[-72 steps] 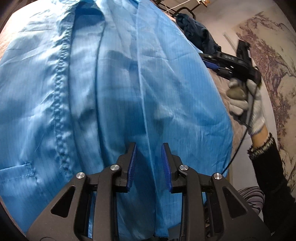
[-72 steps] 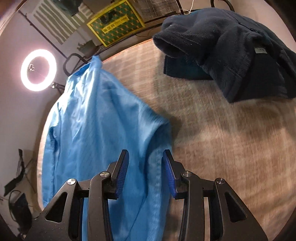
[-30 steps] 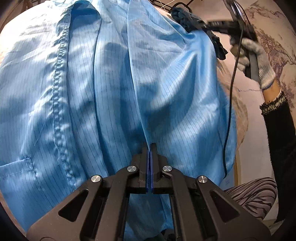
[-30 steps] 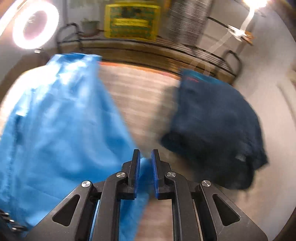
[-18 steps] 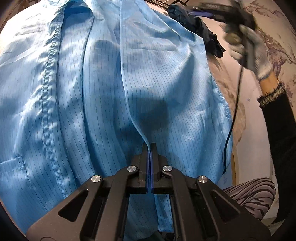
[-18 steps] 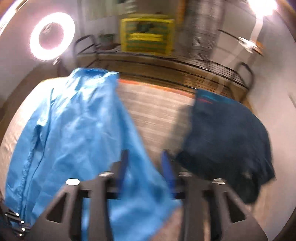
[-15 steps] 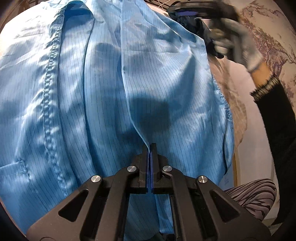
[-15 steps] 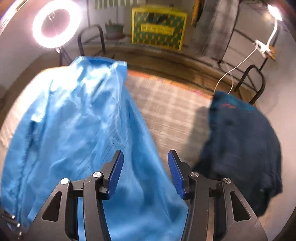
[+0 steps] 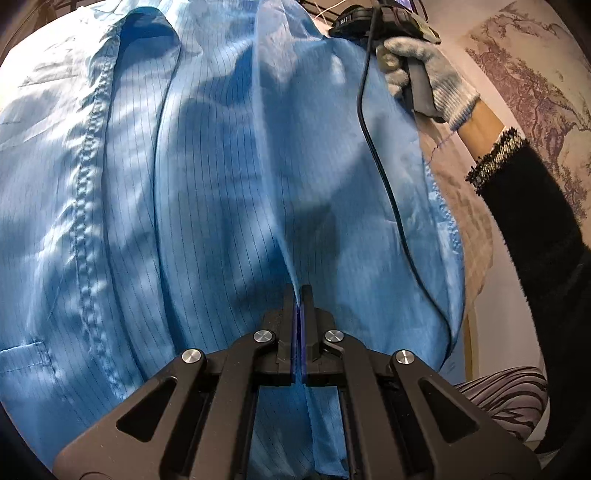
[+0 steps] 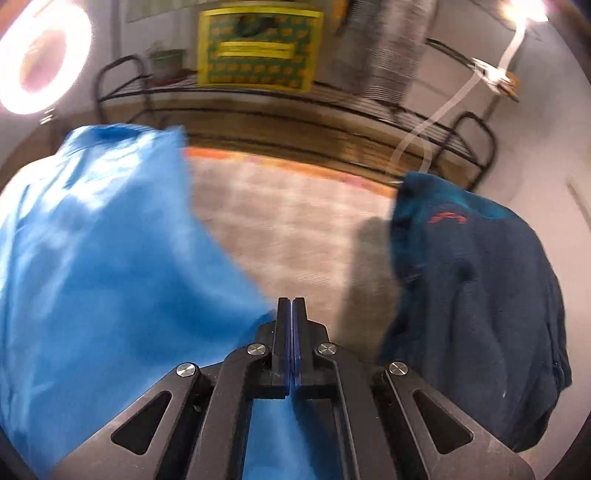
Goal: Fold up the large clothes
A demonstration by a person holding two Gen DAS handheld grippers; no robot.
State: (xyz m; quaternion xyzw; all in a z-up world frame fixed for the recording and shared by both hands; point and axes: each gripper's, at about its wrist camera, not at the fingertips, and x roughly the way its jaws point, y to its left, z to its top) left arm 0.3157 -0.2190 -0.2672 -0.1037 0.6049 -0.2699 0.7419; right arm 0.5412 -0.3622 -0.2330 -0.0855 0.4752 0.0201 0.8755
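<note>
The left gripper is pinching a raised crease of the blue coat, its jaws pressed together on the fabric. The coat is spreading away from it toward 12 o'clock, with its zipper seam running at 10 o'clock and its collar at 11 o'clock. A black cable is trailing across the coat at 2 o'clock, leading up to the gloved right hand at 1 o'clock.

In the right wrist view, the right gripper is closed flat, with the coat's edge meeting the jaws from 9 o'clock; blur is hiding whether cloth is actually caught between them. A dark navy fleece is lying heaped at 3 o'clock, apart from the coat. Between them the woven beige table covering is showing bare. Beyond, at 12 o'clock, a black wire rack is holding a yellow-and-green sign, and a ring light is glowing at 10 o'clock.
</note>
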